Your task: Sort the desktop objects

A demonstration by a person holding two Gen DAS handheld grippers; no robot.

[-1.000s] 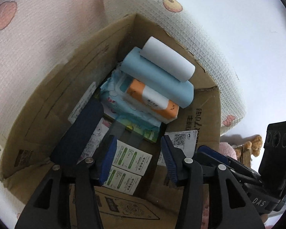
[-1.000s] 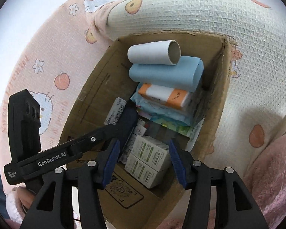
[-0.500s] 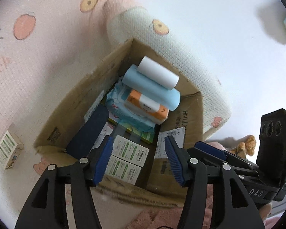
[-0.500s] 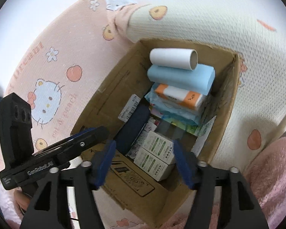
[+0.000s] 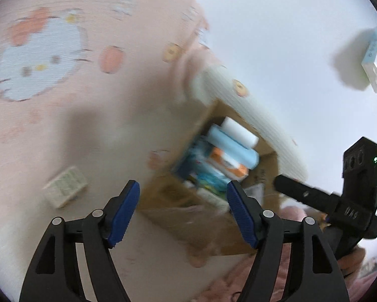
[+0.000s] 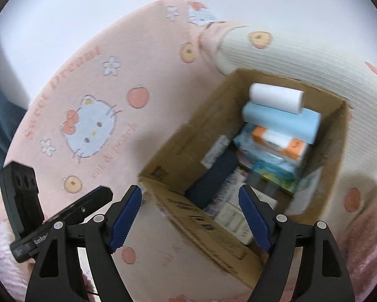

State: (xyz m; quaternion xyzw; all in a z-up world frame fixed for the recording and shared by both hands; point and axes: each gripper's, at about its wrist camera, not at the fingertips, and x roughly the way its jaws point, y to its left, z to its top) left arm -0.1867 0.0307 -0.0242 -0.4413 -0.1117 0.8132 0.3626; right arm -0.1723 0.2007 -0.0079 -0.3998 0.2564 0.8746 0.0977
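Pink blanket (image 6: pixel 92 105) spread under everything. Open box (image 6: pixel 178 156) on it, packed: white roll (image 6: pixel 276 98) atop blue roll (image 6: pixel 279 120). Small carton (image 5: pixel 65 188) left of box. Left hand-held gripper (image 5: pixel 183 211) and right hand-held gripper (image 6: pixel 191 216) opening, empty.

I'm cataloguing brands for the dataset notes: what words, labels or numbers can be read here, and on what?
"Sweet Dream": on the pink blanket, letters soft.
"GenRob": on the left tool, the rest is hidden.
"DAS": on the right tool, seen upside down.
Too blurred to read: the blanket's smaller second line, the print on the cardboard box, and the label of the small box lying on the blanket.
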